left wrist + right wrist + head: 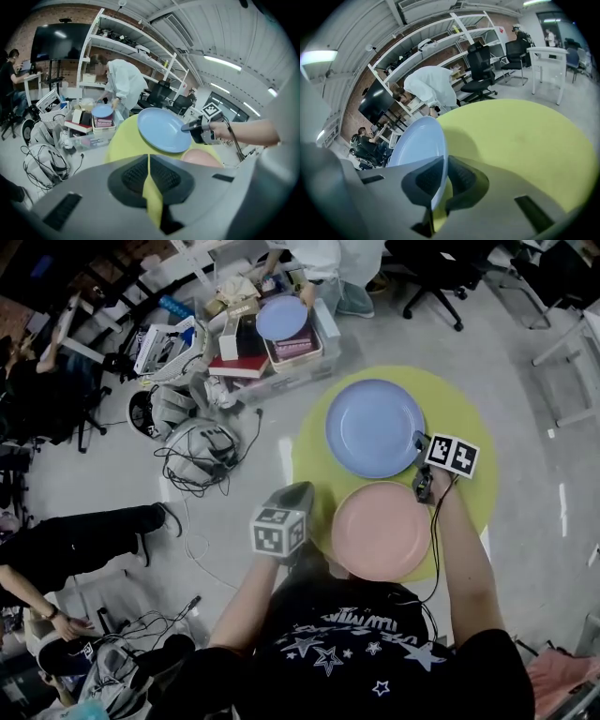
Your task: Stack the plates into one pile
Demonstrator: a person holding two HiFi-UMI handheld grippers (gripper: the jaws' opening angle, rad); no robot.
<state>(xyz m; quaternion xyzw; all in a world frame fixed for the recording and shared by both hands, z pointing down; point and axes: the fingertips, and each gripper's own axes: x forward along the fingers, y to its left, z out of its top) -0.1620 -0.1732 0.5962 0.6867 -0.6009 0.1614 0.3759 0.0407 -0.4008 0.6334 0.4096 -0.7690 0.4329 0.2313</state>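
- Gripping the blue plate [373, 427] by its rim, the right gripper [421, 451] has its jaws closed on the plate's right edge.
- The blue plate is over the far part of the yellow table [459, 409], hollow side up and a bit tilted.
- The pink plate [380, 531] lies flat just beside it, nearer to the person.
- The left gripper [302, 490] has its jaws together, with nothing between them.

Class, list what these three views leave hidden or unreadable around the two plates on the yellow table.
Pink plate: left gripper view, mostly behind the left hand-held gripper.
Blue plate: right gripper view, rim section hidden inside the right hand-held gripper.
Yellow table legs: head view, covered by its own top.
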